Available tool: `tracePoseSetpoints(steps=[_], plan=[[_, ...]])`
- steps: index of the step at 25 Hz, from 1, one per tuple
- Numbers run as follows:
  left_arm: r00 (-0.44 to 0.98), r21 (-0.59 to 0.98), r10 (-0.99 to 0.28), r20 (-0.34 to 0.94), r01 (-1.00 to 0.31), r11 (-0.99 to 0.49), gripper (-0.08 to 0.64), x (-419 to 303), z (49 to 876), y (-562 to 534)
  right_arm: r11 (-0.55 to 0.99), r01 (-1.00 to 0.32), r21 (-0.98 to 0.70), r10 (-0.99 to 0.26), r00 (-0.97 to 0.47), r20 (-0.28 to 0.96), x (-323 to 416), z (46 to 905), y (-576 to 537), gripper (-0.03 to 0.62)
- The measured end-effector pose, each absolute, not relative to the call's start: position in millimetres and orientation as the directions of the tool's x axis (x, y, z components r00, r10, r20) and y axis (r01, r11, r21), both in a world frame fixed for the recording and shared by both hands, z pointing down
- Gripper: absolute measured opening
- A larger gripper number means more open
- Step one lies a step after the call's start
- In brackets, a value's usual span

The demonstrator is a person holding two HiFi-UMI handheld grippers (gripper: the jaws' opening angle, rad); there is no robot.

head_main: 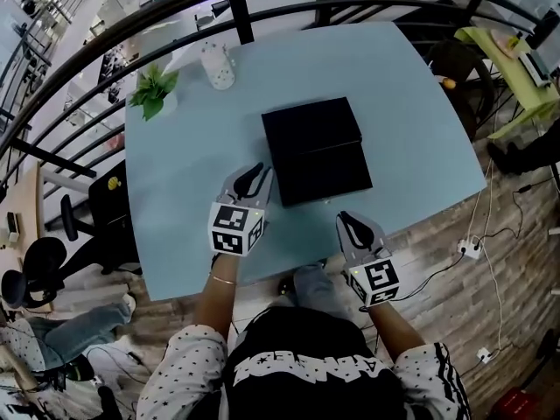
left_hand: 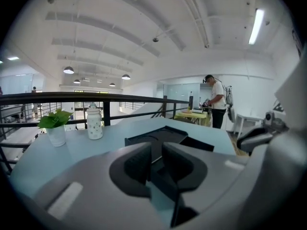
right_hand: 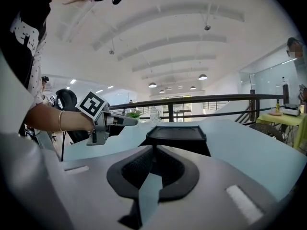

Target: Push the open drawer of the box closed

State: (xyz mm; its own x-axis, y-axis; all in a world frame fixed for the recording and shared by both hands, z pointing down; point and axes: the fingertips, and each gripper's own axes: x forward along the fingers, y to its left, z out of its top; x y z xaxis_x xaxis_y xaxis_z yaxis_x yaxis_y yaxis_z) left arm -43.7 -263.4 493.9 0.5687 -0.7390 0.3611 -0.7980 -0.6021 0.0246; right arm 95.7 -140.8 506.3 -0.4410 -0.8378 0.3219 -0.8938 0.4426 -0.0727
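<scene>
A black box [head_main: 311,129] sits near the middle of a pale blue table [head_main: 175,173]. Its drawer [head_main: 325,175] is pulled out on the side of the box that faces the person, so the drawer's open top shows as a shallow dark tray in front of the box lid. The left gripper [head_main: 255,176] is just beside the near left corner of the box, at the drawer's left edge, with its tips pointing toward the box; whether they touch it cannot be told. Its jaws are drawn almost together, with only a thin slit between them and nothing held there. The right gripper [head_main: 348,223] is on the person's side of the box, off the drawer's near right corner, close to it but apart, with a strip of table between. Its jaws meet at the tips and hold nothing, and its own view looks straight along them at the drawer front. Beyond the box, toward its far left, a white spotted bottle [head_main: 219,66] stands upright. A small green plant [head_main: 155,90] in a white pot is further left of the box. A dark railing [head_main: 262,5] curves past the table's far edge, behind the box.
</scene>
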Motion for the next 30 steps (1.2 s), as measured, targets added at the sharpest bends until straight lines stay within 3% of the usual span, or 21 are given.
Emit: tracePoseSetpoints(steps=[8, 17, 30], plan=[[0.519, 0.042, -0.735, 0.437, -0.828, -0.56, 0.0, -41.3, 528.9, -295.4, 0.456, -0.886, -0.078, -0.787, -0.443, 0.429, 97.4, 546.5, -156.9, 0.017], [0.477, 0.062, -0.709, 0.52, -0.849, -0.525, 0.0, -35.4, 556.2, -312.4, 0.442, -0.889, -0.116, -0.768, -0.442, 0.463, 108.4, 573.9, -168.8, 0.043], [0.523, 0.136, -0.643, 0.559, -0.823, -0.551, 0.0, -33.3, 569.4, -328.4, 0.349, -0.929, -0.124, -0.773, -0.361, 0.522, 100.6, 599.0, -180.9, 0.05]])
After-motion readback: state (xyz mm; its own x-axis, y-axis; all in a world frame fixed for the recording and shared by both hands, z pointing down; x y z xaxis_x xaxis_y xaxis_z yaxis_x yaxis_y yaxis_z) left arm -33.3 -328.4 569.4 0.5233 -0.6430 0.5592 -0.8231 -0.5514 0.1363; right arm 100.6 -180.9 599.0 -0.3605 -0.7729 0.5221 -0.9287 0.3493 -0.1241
